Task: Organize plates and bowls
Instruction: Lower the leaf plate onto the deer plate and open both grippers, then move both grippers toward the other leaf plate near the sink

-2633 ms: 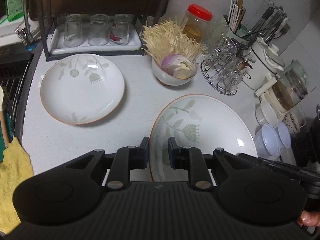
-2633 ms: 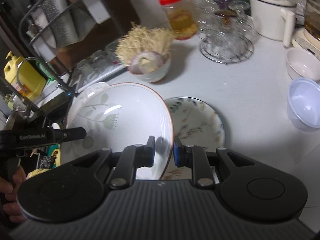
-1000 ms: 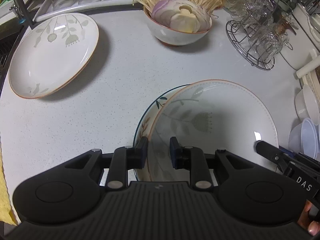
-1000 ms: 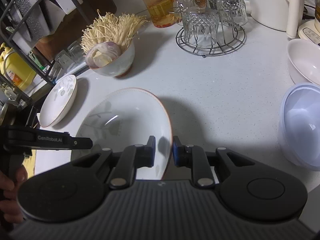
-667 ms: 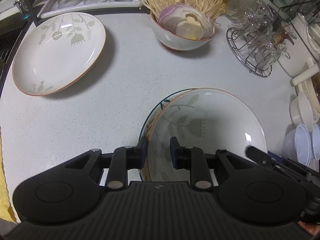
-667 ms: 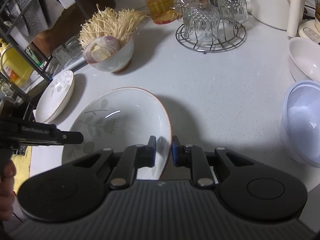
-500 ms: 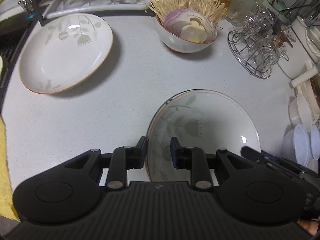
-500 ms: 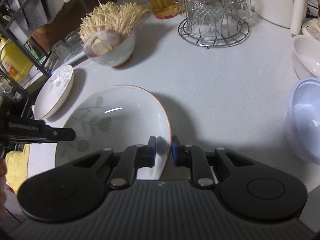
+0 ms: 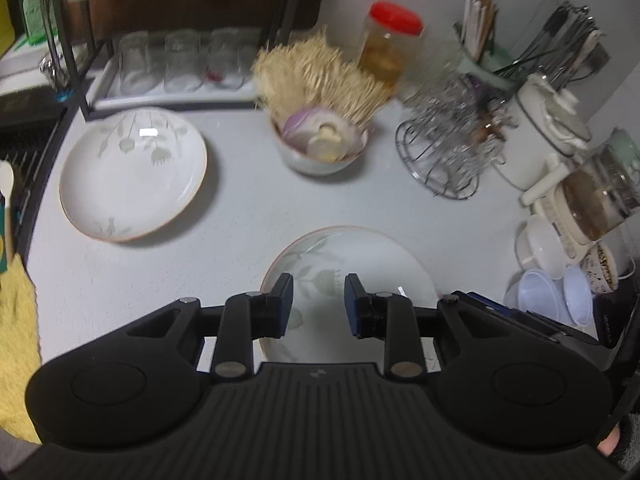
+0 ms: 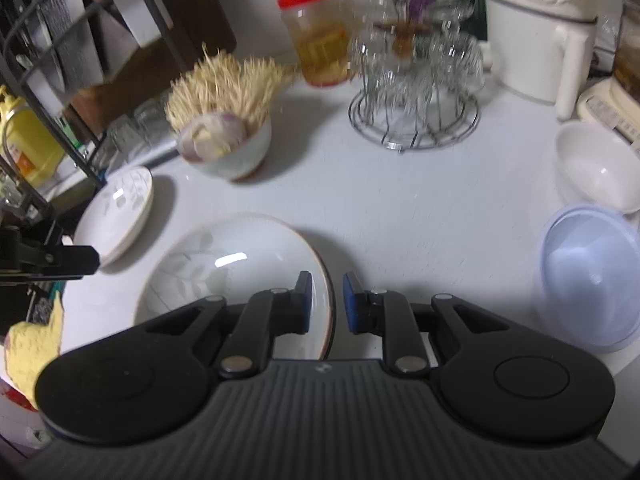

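Two claws worked this floral plate (image 9: pixel 352 264) a second ago; now only one has it. The left claw (image 9: pixel 319 300) has just been opening, its pads standing apart above the plate with nothing pressed between them, and it sits higher over the surface (image 9: pixel 240 216) than before. The right claw (image 10: pixel 327 303) stays clamped on the plate's near rim. That plate now covers the smaller dark-rimmed one completely, so the stack looks made. A second floral plate (image 9: pixel 132 172) waits by the rack, probably next.
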### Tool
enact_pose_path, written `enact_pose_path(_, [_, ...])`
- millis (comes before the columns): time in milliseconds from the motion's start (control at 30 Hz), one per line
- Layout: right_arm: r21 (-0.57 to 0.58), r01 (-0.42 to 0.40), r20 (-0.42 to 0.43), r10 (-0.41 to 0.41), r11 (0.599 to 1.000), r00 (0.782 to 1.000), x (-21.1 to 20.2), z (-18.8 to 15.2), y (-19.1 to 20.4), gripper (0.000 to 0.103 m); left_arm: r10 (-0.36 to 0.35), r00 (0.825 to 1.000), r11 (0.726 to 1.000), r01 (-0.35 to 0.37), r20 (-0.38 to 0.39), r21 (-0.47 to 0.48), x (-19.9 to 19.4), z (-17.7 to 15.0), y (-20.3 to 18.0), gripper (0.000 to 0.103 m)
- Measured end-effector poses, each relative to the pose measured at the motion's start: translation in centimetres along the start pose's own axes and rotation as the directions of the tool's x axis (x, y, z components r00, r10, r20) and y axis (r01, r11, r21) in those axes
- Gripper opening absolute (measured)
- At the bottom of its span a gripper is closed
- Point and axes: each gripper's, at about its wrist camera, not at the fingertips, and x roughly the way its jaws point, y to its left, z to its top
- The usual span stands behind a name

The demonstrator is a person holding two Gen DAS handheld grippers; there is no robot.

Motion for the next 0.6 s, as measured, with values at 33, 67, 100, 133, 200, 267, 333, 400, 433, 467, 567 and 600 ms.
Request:
enact_pose_path(33, [-0.007, -0.001, 0.015, 0.001, 1.0, 1.0, -0.7, 0.2, 0.2, 0.021, -0.002, 1.0, 1.0, 0.001, 0.013, 0.011, -0.8, 0.1, -0.3, 0.032])
enact_pose_path(67, [-0.017, -0.003, 0.031, 0.003, 1.0, 1.0, -1.5, 0.3, 0.4, 0.021, -0.007, 1.0, 1.0, 0.006, 0.027, 0.023, -1.7, 0.2, -0.6, 0.032])
enact_pose_path(100, [-0.027, -0.004, 0.045, 0.005, 1.0, 0.999, -2.2, 0.5, 0.7, 0.021, -0.004, 1.0, 1.0, 0.003, 0.03, 0.027, -2.4, 0.4, -0.9, 0.032])
enact_pose_path(133, [-0.036, -0.008, 0.057, 0.01, 0.999, 0.998, -3.0, 0.7, 0.8, 0.021, -0.011, 0.999, 1.0, 0.01, 0.034, 0.029, -3.3, 0.5, -1.2, 0.032])
enact_pose_path(200, [-0.048, -0.017, 0.082, 0.021, 0.999, 0.996, -4.7, 1.2, 1.2, 0.021, -0.04, 0.998, 0.999, 0.038, 0.054, 0.025, -5.5, 0.6, -1.7, 0.033])
enact_pose_path(267, [-0.056, -0.024, 0.111, 0.03, 0.998, 0.993, -6.5, 1.6, 1.5, 0.021, -0.051, 0.995, 0.998, 0.048, 0.08, 0.038, -7.4, 0.6, -2.4, 0.034])
enact_pose_path(333, [-0.056, -0.034, 0.129, 0.041, 0.998, 0.991, -8.0, 2.2, 1.8, 0.021, -0.049, 0.994, 0.997, 0.043, 0.102, 0.061, -8.9, 0.6, -3.2, 0.034])
enact_pose_path(400, [-0.056, -0.061, 0.149, 0.069, 0.997, 0.986, -9.4, 2.6, 1.9, 0.021, -0.052, 0.99, 0.996, 0.042, 0.131, 0.082, -10.3, 0.2, -3.8, 0.035])
enact_pose_path(433, [-0.06, -0.071, 0.156, 0.079, 0.996, 0.985, -10.1, 2.8, 1.9, 0.021, -0.048, 0.988, 0.995, 0.035, 0.144, 0.092, -10.8, 0.1, -4.0, 0.038])
enact_pose_path(467, [-0.064, -0.076, 0.164, 0.085, 0.995, 0.983, -10.7, 3.0, 2.0, 0.021, -0.043, 0.987, 0.994, 0.027, 0.155, 0.102, -11.2, -0.1, -4.3, 0.039])
enact_pose_path(567, [-0.072, -0.08, 0.191, 0.092, 0.994, 0.977, -12.3, 3.4, 2.2, 0.021, -0.034, 0.984, 0.992, 0.012, 0.174, 0.124, -12.0, -0.7, -4.7, 0.043])
enact_pose_path(600, [-0.081, -0.081, 0.196, 0.096, 0.993, 0.976, -12.7, 3.4, 2.3, 0.021, -0.034, 0.983, 0.992, 0.012, 0.18, 0.122, -12.2, -0.9, -4.8, 0.043])
